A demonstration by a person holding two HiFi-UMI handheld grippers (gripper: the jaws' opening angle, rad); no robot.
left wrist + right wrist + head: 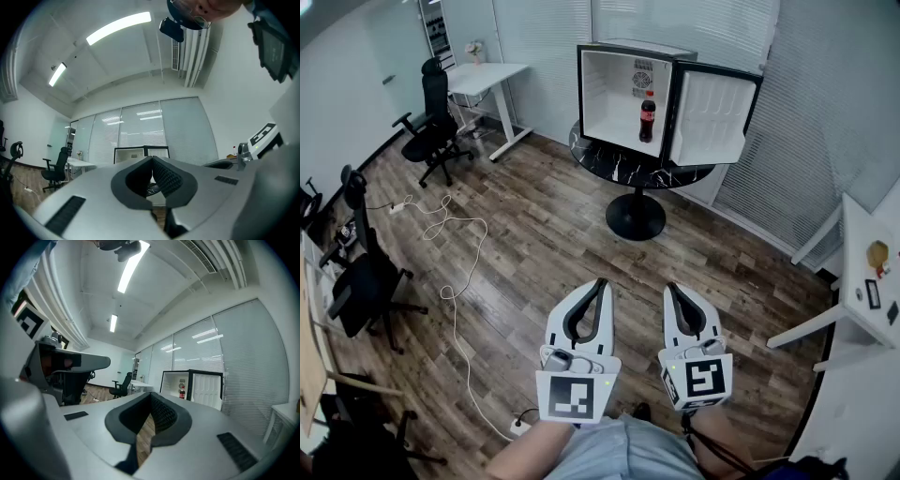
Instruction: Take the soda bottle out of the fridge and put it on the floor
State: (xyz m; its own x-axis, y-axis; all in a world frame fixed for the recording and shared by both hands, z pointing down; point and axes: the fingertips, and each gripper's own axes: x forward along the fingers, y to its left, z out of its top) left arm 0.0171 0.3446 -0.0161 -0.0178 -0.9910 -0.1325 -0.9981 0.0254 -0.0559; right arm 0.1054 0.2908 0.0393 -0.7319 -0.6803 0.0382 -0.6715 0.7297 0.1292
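My claw (151, 397) is pinched together on nothing, tips meeting, and well beyond it the fridge (174, 380) stands with its door (206, 388) swung open to the right and the bottle (182, 391) upright inside, a chair (123, 383) and desk (141, 386) to its left.

In the left gripper view, the left gripper (152, 158) is covering the lower part of the fridge (129, 153), so its interior is not showing there. In the head view, the label on the soda bottle (647, 116) is appearing too small to read. The right picture edge is cutting off the white desk (855, 244). The yellow object (877, 253) on it is appearing too small to identify.
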